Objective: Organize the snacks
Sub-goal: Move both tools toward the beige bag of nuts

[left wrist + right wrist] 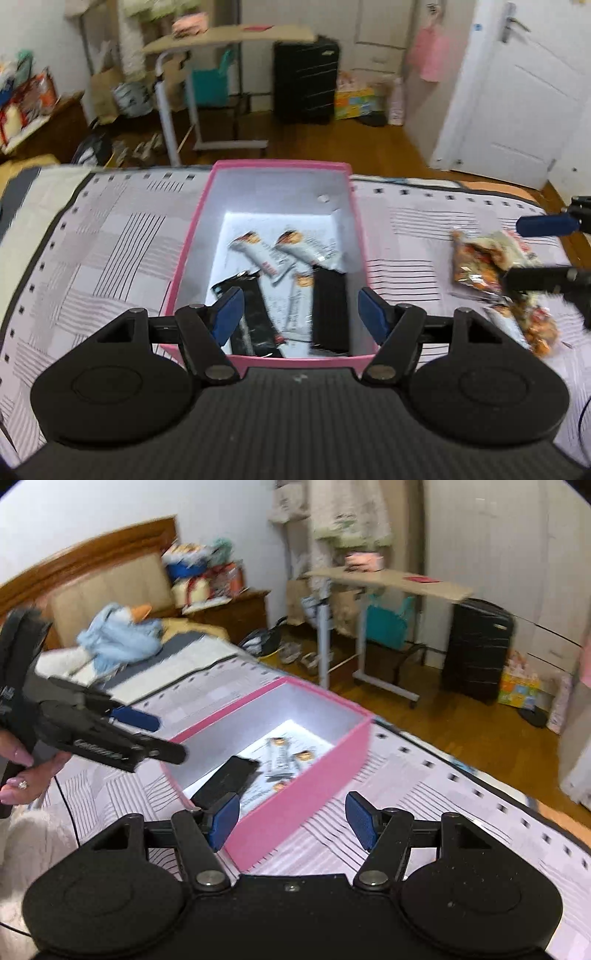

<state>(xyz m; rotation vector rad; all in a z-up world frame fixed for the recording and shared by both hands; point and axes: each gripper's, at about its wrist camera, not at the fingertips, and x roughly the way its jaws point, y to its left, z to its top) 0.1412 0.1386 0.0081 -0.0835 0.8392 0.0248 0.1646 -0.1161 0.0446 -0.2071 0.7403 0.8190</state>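
Pink box [192,258] of snack packets [258,254] just beyond left tongs [299,314], both tongs wide open, empty.

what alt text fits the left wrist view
Open left tongs hover empty over a pink box on a striped bedspread, with white and black snack packets inside. More snacks lie to its right, by the right tongs.

Right tongs [291,821] spread wide above the pink box [295,805] holding snack packets [280,760].
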